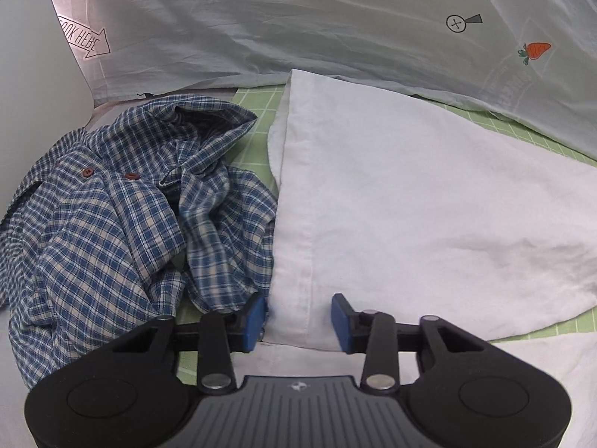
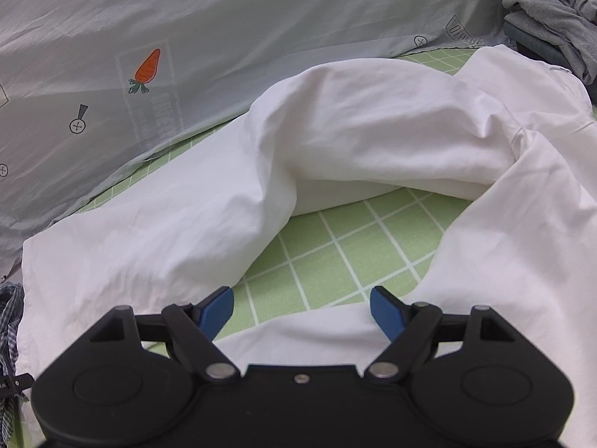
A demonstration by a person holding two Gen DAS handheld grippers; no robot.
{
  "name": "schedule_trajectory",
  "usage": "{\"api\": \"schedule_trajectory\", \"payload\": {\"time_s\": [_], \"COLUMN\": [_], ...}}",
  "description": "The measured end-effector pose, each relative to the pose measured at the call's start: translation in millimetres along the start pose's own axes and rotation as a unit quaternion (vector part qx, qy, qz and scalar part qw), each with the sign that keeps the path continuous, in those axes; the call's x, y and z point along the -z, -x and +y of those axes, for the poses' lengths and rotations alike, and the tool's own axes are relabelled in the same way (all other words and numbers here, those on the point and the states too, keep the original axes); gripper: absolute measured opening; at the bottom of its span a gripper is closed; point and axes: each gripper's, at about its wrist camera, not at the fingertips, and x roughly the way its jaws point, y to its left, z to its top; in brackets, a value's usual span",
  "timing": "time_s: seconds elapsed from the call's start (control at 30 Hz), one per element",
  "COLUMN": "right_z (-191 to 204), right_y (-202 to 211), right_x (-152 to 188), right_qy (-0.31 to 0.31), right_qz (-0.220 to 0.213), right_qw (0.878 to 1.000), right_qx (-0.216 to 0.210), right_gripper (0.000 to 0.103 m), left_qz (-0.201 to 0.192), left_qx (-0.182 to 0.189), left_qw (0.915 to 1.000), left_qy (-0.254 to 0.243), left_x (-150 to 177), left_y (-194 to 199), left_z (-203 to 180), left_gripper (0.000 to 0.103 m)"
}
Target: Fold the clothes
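The white shirt [image 1: 410, 205] is spread over the green gridded mat [image 2: 335, 254], just beside a crumpled blue plaid shirt [image 1: 112, 224]. The left claw [image 1: 298, 321] is held apart, with the white shirt's buttoned edge between its blue pads [image 1: 253, 317] and not pinched by them. The right claw [image 2: 302, 313] is held wide over bare mat, with nothing gripped and white cloth on both sides of it.
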Motion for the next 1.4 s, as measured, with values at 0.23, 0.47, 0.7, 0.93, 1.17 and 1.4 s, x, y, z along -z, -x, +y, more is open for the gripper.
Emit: {"api": "schedule_trajectory", "payload": {"time_s": [0.23,0.47,0.7,0.93,1.17,1.4], "right_z": [-10,-37,-80,-130,-188,-266], "right_y": [9,30,51,56,29,-59], "right_x": [0,-2,-25,-76,-156,-233], "right_qy": [-0.004,0.008,0.008,0.052,0.083,0.082], "right_qz": [-0.008,-0.018,-0.046,-0.079,-0.113,-0.076], "right_qw": [1.0,1.0,0.999,0.993,0.983,0.977], "right_qx": [0.003,0.017,0.026,0.068,0.118,0.183], "right_gripper": [0.081,0.081,0.082,0.087,0.093,0.093], "left_qz": [-0.005,0.023,0.015,-0.012,-0.006,0.018], "left_qx": [-0.022,-0.03,-0.016,-0.013,0.001,-0.017], "left_qw": [0.9997,0.9949,0.9898,0.994,0.9946,0.9912], "left_qy": [-0.007,0.094,0.14,0.108,0.104,0.13], "left_x": [5,10,12,11,12,-12], "left_y": [-4,-6,29,59,50,1], "left_z": [13,70,56,6,-56,-95], "left_gripper": [0.006,0.007,0.048,0.067,0.072,0.073]}}
